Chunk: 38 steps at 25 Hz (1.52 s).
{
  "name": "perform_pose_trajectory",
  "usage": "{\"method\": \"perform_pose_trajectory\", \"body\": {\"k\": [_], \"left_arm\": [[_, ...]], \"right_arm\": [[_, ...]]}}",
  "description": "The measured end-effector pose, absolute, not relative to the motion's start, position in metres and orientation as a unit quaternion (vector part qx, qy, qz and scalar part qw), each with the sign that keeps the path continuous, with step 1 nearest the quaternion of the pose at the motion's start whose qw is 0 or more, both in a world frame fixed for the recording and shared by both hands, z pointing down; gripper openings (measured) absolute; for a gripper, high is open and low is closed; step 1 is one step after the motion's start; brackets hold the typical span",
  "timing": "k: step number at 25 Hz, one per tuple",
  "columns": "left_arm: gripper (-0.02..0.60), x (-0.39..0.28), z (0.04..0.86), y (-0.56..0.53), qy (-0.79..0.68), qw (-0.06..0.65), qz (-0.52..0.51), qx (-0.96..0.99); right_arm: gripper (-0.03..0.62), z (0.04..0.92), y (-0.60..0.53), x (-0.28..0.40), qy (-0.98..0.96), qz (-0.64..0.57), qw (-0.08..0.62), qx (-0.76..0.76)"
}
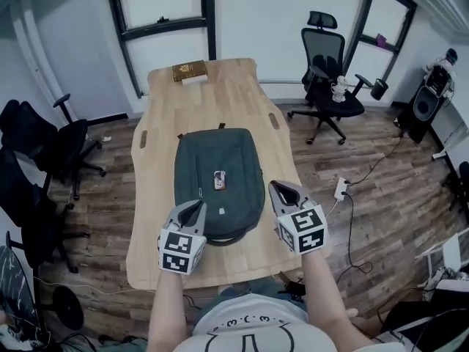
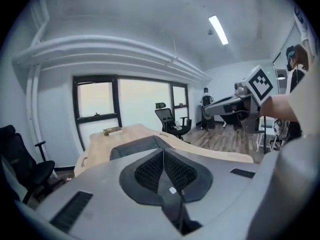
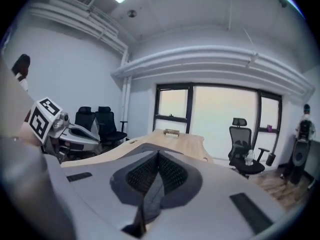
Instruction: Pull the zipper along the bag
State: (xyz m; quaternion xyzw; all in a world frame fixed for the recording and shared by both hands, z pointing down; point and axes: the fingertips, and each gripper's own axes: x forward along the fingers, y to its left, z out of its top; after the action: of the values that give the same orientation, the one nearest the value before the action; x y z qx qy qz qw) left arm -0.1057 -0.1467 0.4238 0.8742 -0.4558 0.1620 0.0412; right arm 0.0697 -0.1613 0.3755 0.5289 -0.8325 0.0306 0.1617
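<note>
A dark grey-green backpack (image 1: 218,169) lies flat in the middle of the wooden table (image 1: 157,130), with a small light tag (image 1: 219,180) on its top face. I cannot make out its zipper pull. My left gripper (image 1: 199,206) hovers at the bag's near left corner, and my right gripper (image 1: 272,185) by its near right edge. Both point away from me. In the left gripper view the jaws of the left gripper (image 2: 163,152) are pressed together with nothing between them, the backpack (image 2: 131,145) beyond. The right gripper (image 3: 159,154) is likewise shut and empty.
A brown box (image 1: 190,70) sits at the table's far end. Black office chairs stand to the left (image 1: 44,149) and at the far right (image 1: 327,68). A power strip (image 1: 341,189) with its cable lies on the floor to the right. A person's torso is at the near table edge.
</note>
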Motion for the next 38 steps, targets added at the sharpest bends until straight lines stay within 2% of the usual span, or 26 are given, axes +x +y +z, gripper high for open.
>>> {"method": "perform_pose_trajectory", "body": {"k": [7,13,23,30,38], "left_arm": [[0.017,-0.145,0.351,-0.136,-0.512,0.004,0.066,0.856],[0.017,-0.149,0.297,-0.125,-0.535,-0.040,0.021,0.844],[0.017,-0.151,0.253,-0.115,-0.573,-0.078,0.002,0.816],[0.017,-0.151,0.239,-0.088,-0.593,-0.099,-0.003,0.799],[0.017,-0.155,0.230,-0.072,-0.598,-0.127,0.006,0.791]], "right_arm": [[0.052,0.326,-0.135,0.043,-0.844,-0.002,0.104,0.526],[0.052,0.290,-0.124,0.039,-0.852,-0.028,0.071,0.518],[0.052,0.226,-0.112,0.041,-0.840,-0.104,0.059,0.530],[0.051,0.223,-0.086,0.056,-0.831,-0.102,0.052,0.545],[0.051,0.229,-0.080,0.043,-0.839,-0.097,0.058,0.532]]}}
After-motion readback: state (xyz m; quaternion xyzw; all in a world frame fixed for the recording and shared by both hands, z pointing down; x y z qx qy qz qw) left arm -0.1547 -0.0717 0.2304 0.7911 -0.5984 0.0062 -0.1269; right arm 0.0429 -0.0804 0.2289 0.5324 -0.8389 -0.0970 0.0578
